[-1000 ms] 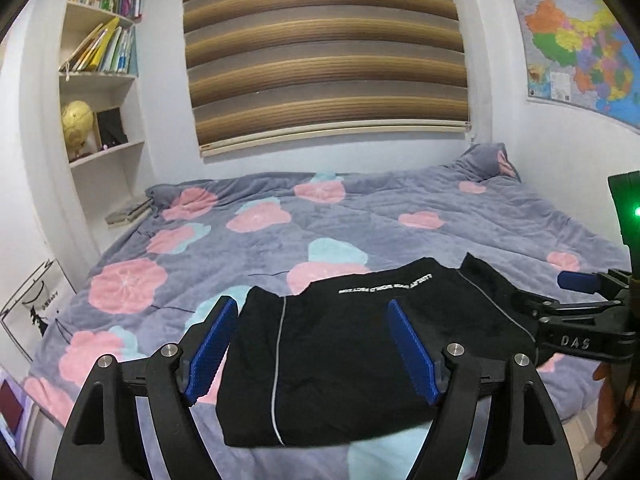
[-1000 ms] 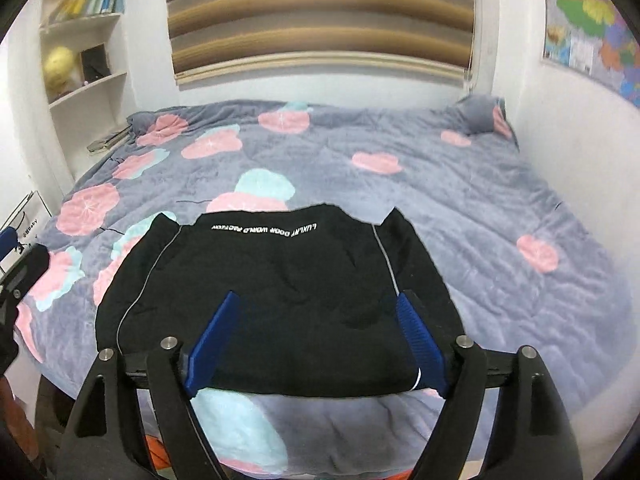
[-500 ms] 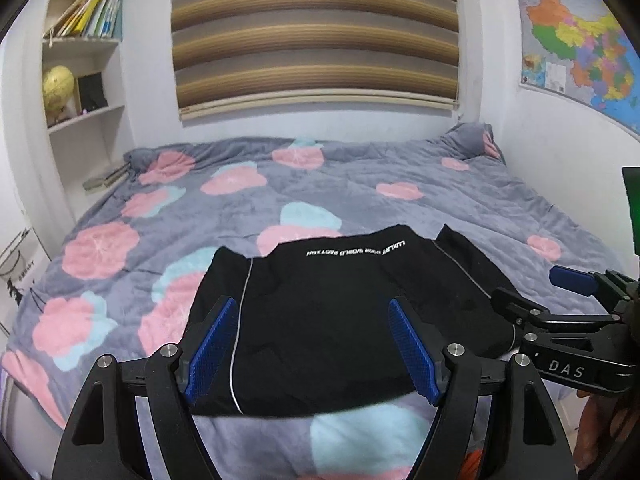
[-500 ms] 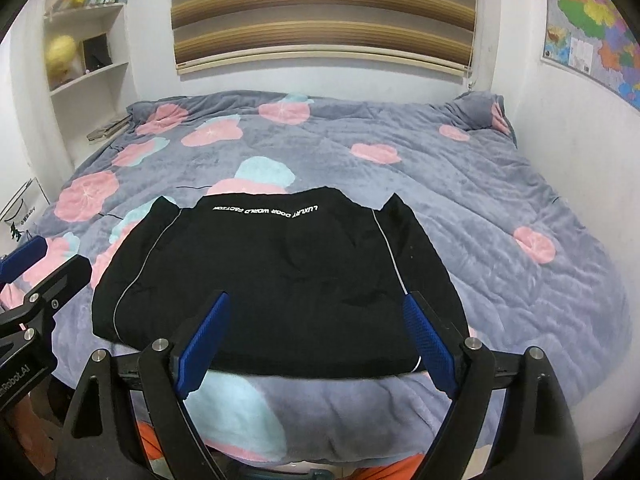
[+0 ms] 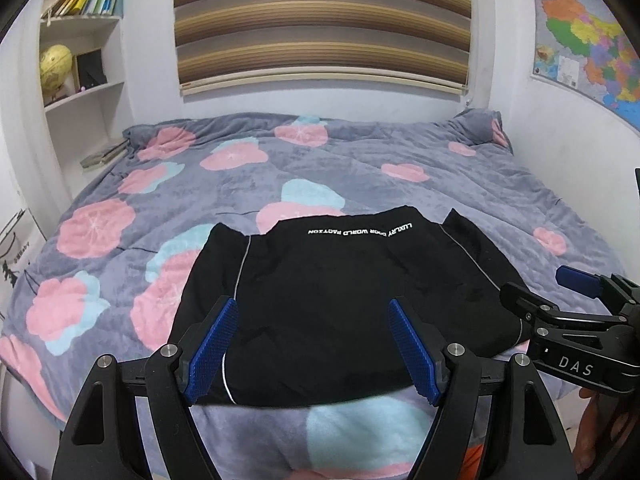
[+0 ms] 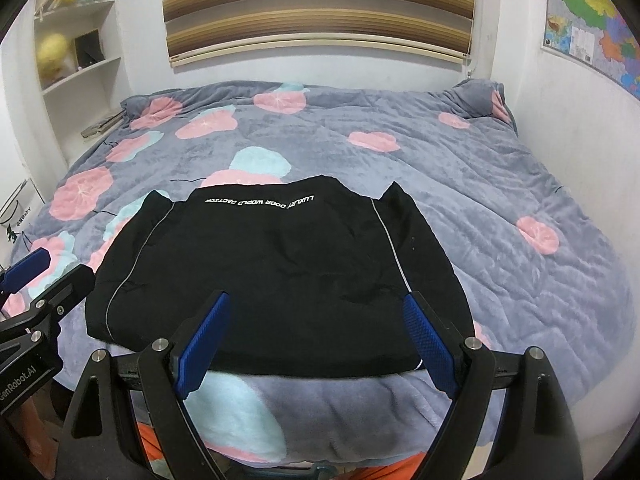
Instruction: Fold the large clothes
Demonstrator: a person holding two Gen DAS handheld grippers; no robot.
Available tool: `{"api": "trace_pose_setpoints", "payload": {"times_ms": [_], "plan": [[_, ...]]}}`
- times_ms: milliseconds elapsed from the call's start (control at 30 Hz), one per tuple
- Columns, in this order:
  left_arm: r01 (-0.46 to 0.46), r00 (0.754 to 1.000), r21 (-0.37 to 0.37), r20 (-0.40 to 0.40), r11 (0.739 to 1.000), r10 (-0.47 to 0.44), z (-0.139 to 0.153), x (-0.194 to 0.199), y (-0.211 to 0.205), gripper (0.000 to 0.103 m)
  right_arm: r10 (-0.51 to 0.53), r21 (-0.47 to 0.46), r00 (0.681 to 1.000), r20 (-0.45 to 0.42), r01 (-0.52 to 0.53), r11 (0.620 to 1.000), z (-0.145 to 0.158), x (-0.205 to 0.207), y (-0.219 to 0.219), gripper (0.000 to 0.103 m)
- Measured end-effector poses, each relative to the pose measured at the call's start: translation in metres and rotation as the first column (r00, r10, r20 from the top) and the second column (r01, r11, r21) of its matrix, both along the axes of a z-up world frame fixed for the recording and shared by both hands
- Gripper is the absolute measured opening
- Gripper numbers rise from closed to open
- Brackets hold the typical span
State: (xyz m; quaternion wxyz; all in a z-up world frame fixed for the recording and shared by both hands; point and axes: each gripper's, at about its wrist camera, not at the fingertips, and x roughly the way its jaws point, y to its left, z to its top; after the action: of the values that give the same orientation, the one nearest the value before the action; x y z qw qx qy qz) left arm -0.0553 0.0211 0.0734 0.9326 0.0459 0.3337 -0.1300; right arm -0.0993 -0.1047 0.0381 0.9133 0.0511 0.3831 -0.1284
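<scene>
A black garment (image 5: 340,300) with white piping and white lettering lies folded flat on the near part of the bed; it also shows in the right wrist view (image 6: 276,276). My left gripper (image 5: 312,344) is open and empty, held above the garment's near edge. My right gripper (image 6: 316,336) is open and empty, above the same near edge. The right gripper shows at the right of the left wrist view (image 5: 568,320), and the left gripper shows at the left of the right wrist view (image 6: 32,300).
The bed (image 5: 400,152) has a grey cover with pink and blue flowers. A white bookshelf (image 5: 80,60) stands at the far left, a striped blind (image 5: 320,24) behind, a wall map (image 5: 588,40) at right. A pillow (image 5: 480,124) lies at the far right corner.
Both grippers have pulled back and risen from the garment, so more of the bed's near edge shows. The garment lies unmoved. Both stay open.
</scene>
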Motion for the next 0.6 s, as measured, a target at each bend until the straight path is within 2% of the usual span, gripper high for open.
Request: {"api": "trace_pose_setpoints", "payload": {"times_ms": [600], "plan": [[-0.013,0.999,0.006,-0.050,1.000,0.014,-0.011,0.009,0.006,0.079,0.032,0.024,0.998,-0.046,-0.031,0.999,-0.014,0.013,0.009,0.089]]}}
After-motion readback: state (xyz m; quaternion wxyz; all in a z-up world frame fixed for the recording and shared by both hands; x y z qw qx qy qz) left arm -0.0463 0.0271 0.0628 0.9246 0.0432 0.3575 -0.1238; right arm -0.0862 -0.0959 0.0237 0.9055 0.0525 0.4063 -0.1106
